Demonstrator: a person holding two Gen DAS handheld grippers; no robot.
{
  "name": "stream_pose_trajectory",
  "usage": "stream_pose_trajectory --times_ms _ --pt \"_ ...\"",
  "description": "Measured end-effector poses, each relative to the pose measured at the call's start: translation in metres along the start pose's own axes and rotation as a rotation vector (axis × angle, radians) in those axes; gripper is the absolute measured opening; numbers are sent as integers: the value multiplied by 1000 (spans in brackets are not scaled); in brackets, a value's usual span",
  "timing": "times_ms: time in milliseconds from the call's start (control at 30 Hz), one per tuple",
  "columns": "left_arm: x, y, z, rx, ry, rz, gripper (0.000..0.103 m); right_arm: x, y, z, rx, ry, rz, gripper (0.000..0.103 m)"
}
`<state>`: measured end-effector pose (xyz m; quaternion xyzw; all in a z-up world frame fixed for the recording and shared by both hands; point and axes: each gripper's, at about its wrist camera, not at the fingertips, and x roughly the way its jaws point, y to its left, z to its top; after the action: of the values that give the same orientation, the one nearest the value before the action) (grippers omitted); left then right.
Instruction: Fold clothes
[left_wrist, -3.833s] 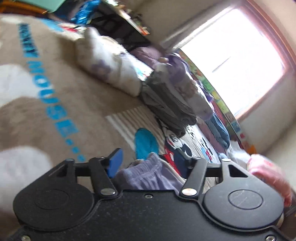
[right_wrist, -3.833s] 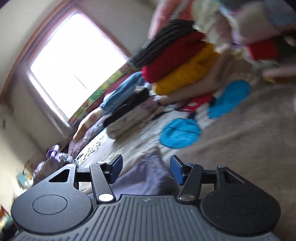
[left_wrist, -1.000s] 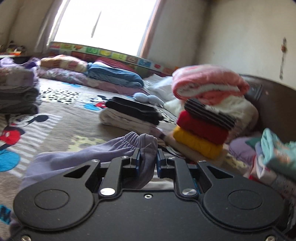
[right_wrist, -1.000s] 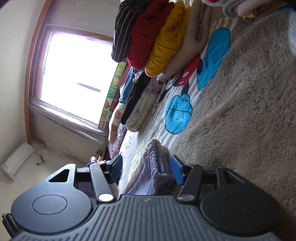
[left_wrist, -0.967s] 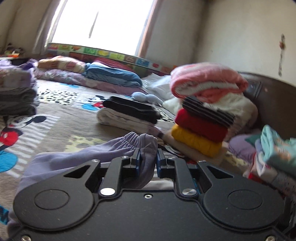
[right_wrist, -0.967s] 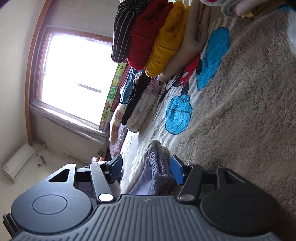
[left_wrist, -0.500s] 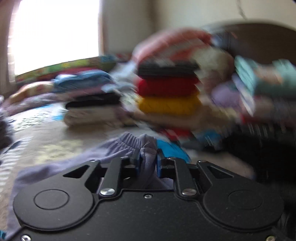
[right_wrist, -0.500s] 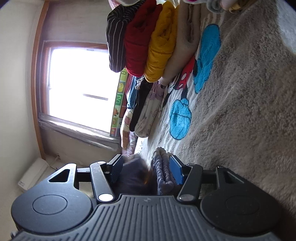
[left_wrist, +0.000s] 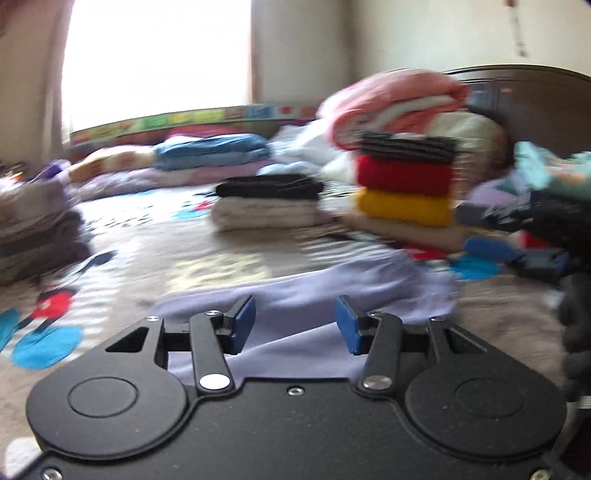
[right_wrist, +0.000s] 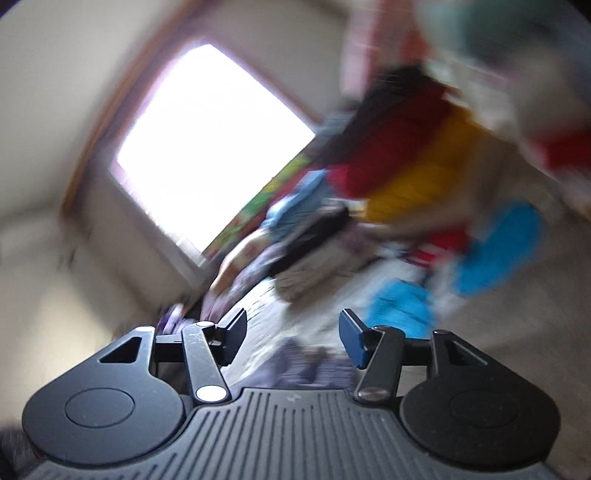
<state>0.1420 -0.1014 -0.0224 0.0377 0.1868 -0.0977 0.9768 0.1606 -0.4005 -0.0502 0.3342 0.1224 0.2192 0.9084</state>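
A lavender garment (left_wrist: 332, 291) lies spread on the beige cartoon-print blanket (left_wrist: 147, 258). My left gripper (left_wrist: 295, 321) hovers just over its near part. Its jaws are opening, and the blue pads stand apart with only flat cloth seen below them. In the left wrist view my right gripper (left_wrist: 517, 254) shows at the right edge, beyond the garment's far end, with its blue pads apart. The right wrist view is blurred. There my right gripper (right_wrist: 291, 332) is open, and a bunched bit of the lavender garment (right_wrist: 306, 363) sits low between the fingers, clear of both pads.
A stack of striped, red and yellow folded clothes (left_wrist: 404, 184) stands past the garment, under a pink bundle (left_wrist: 391, 99). A black-and-cream pile (left_wrist: 269, 206) sits mid-bed and a grey pile (left_wrist: 33, 229) at the left. A dark headboard (left_wrist: 535, 96) and a bright window (left_wrist: 159, 55) lie behind.
My left gripper has let go of the garment's gathered waistband and its jaws have spread. The garment now lies flat. The right gripper has rolled and lifted, and the cloth sits lower between its fingers.
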Motion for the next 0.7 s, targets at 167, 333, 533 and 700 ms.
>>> stream_pose_trajectory --times_ms 167,333,533,700 --pt "1 -6 -10 36 32 -12 35 42 47 -8 -234 131 74 50" --pt "18 -41 -11 154 83 -68 34 93 54 -7 -239 351 111 48" --pt "40 -52 -30 188 179 -47 34 127 30 -17 -375 435 -117 20" --pt "18 -27 -14 152 133 -57 36 132 30 -18 -428 429 -127 20"
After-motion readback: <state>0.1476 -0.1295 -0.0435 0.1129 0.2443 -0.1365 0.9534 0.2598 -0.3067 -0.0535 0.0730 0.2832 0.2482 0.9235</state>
